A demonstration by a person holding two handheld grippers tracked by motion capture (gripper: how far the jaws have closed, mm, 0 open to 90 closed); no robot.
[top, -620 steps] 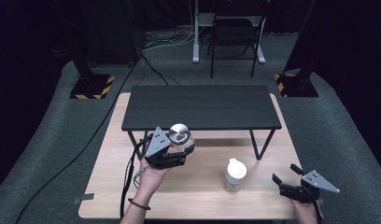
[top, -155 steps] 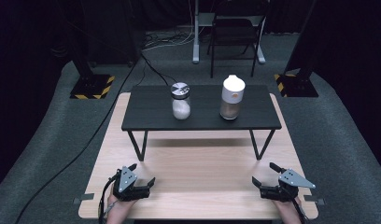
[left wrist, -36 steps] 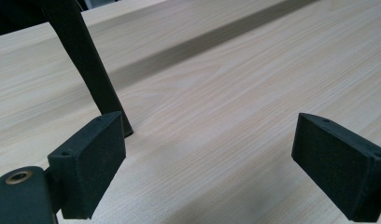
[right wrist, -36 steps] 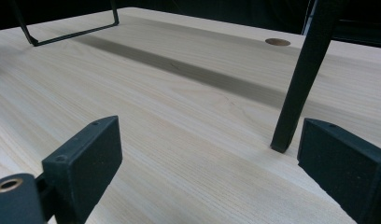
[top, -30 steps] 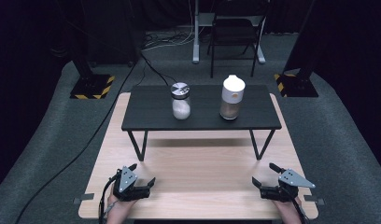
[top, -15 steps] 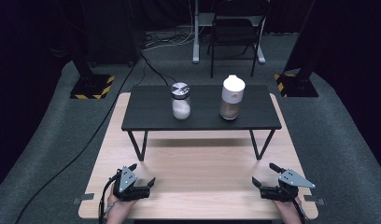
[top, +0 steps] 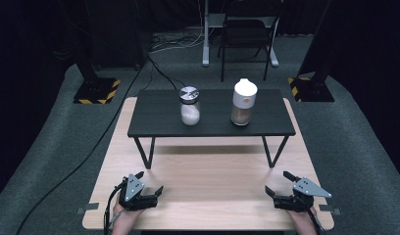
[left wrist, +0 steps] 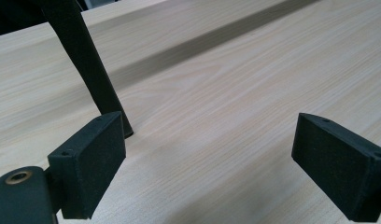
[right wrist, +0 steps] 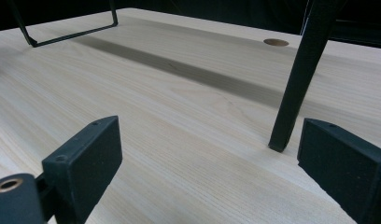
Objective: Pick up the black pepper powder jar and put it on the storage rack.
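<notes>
No readable labels on salt jar (top: pixel 190 108) or white-capped bottle (top: pixel 244 103). My left gripper (top: pixel 149 190) and right gripper (top: pixel 278 185) both gape, empty.

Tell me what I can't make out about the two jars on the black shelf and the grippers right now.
- Glass jar: high view too small to read any label or identify the white contents.
- White-capped jar: contents unclear, same reason.
- Left gripper and right gripper: their undersides are hidden by their own bodies.
- Black shelf: both gripper views sit below it, cutting off its top.

Jar (top: pixel 189 106) left of bottle (top: pixel 244 102), both seemingly on shelf (top: pixel 159 115).
</notes>
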